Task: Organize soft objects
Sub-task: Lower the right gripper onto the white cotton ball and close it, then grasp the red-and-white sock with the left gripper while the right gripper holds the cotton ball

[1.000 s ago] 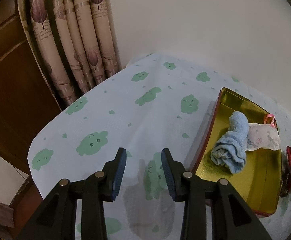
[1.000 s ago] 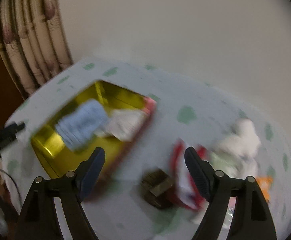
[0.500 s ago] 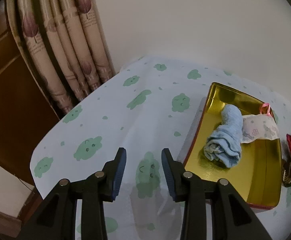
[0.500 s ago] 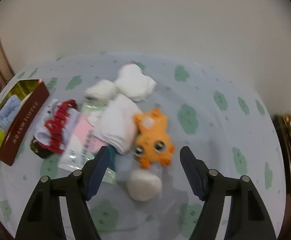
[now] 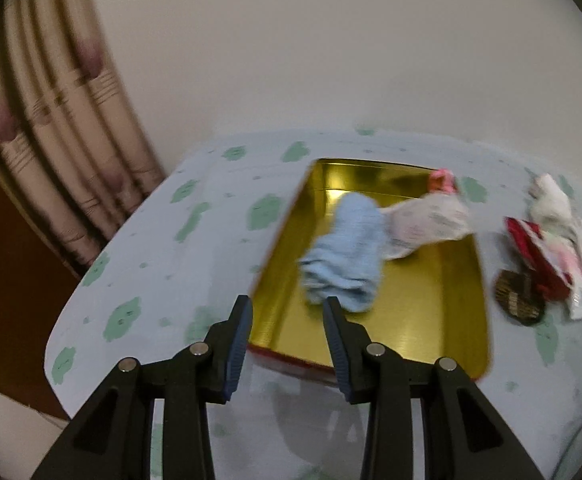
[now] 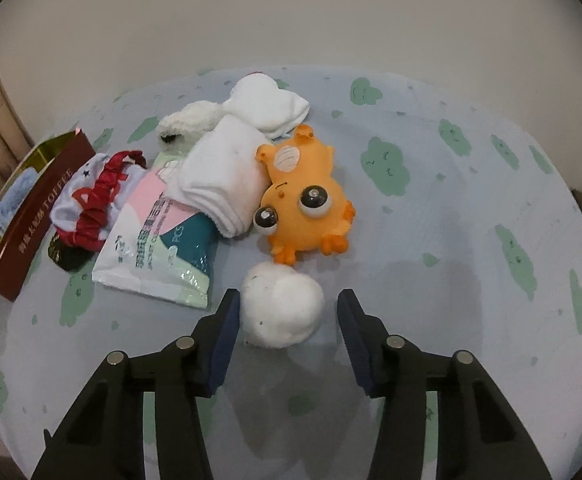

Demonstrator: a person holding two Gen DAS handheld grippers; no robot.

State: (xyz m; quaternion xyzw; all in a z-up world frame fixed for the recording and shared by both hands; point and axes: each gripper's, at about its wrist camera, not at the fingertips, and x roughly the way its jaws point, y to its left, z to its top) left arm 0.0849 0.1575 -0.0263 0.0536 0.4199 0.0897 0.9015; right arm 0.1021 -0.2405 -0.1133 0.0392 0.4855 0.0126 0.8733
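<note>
In the right wrist view a white fluffy ball (image 6: 281, 310) lies between the fingers of my right gripper (image 6: 287, 304), whose jaws are closing. The left pad is at the ball's side; a gap remains at the right pad. Behind it lie an orange squishy toy (image 6: 303, 204), folded white cloths (image 6: 223, 172) and a wipes packet (image 6: 159, 248). In the left wrist view my left gripper (image 5: 287, 316) hangs open and empty over the near edge of a gold-lined tin (image 5: 431, 312), which holds a rolled blue towel (image 5: 347, 256) and a patterned white cloth (image 5: 427, 220).
A red-frilled cloth (image 6: 91, 200) and a dark round item (image 6: 67, 252) lie between the tin (image 6: 31, 216) and the packet. The table wears a pale blue cloth with green blobs (image 6: 471, 220). Curtains (image 5: 51, 128) hang at the left, a wall behind.
The left gripper swung right, bringing the tin under its fingers. The right gripper swept from the tin to the pile, came down around the white ball, and its jaws narrowed.
</note>
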